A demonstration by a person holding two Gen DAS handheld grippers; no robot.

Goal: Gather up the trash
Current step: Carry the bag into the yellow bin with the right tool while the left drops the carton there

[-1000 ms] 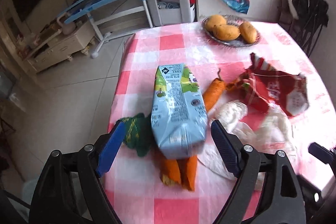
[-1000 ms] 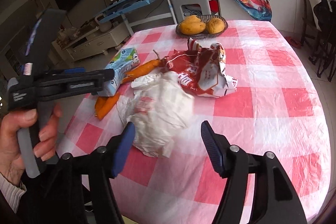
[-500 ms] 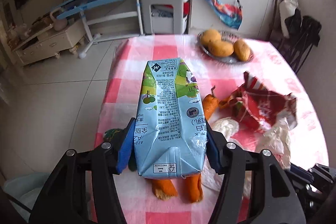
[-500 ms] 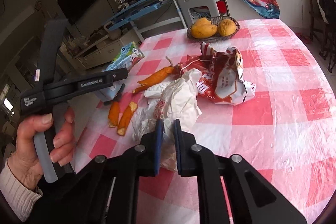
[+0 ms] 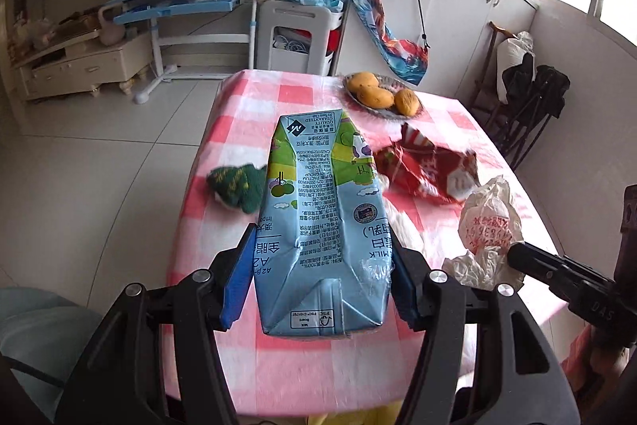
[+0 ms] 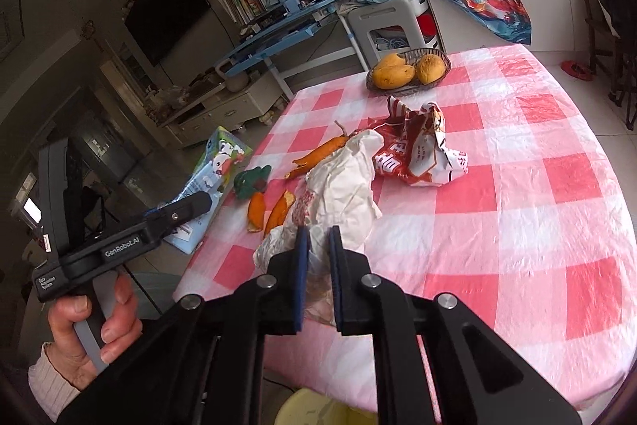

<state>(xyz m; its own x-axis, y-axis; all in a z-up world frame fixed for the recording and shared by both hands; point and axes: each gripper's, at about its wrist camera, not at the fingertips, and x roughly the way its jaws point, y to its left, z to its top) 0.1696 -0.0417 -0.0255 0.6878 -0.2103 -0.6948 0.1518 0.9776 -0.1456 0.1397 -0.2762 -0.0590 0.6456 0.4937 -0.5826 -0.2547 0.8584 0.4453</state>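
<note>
My left gripper is shut on a light blue milk carton and holds it above the table's left edge; the carton also shows in the right wrist view. My right gripper is shut on a crumpled white plastic bag and lifts it off the pink checked tablecloth; the bag also shows in the left wrist view. A torn red snack wrapper lies in the middle of the table. Orange carrot pieces and a green scrap lie near the left edge.
A basket of mangoes stands at the far end of the table. A yellow bin rim shows below the table's near edge. A blue desk and white drawer unit stand beyond the table. Dark chairs are at the right.
My left gripper has closed on the milk carton and lifted it off the table. My right gripper has closed on the white plastic bag and raised it.
</note>
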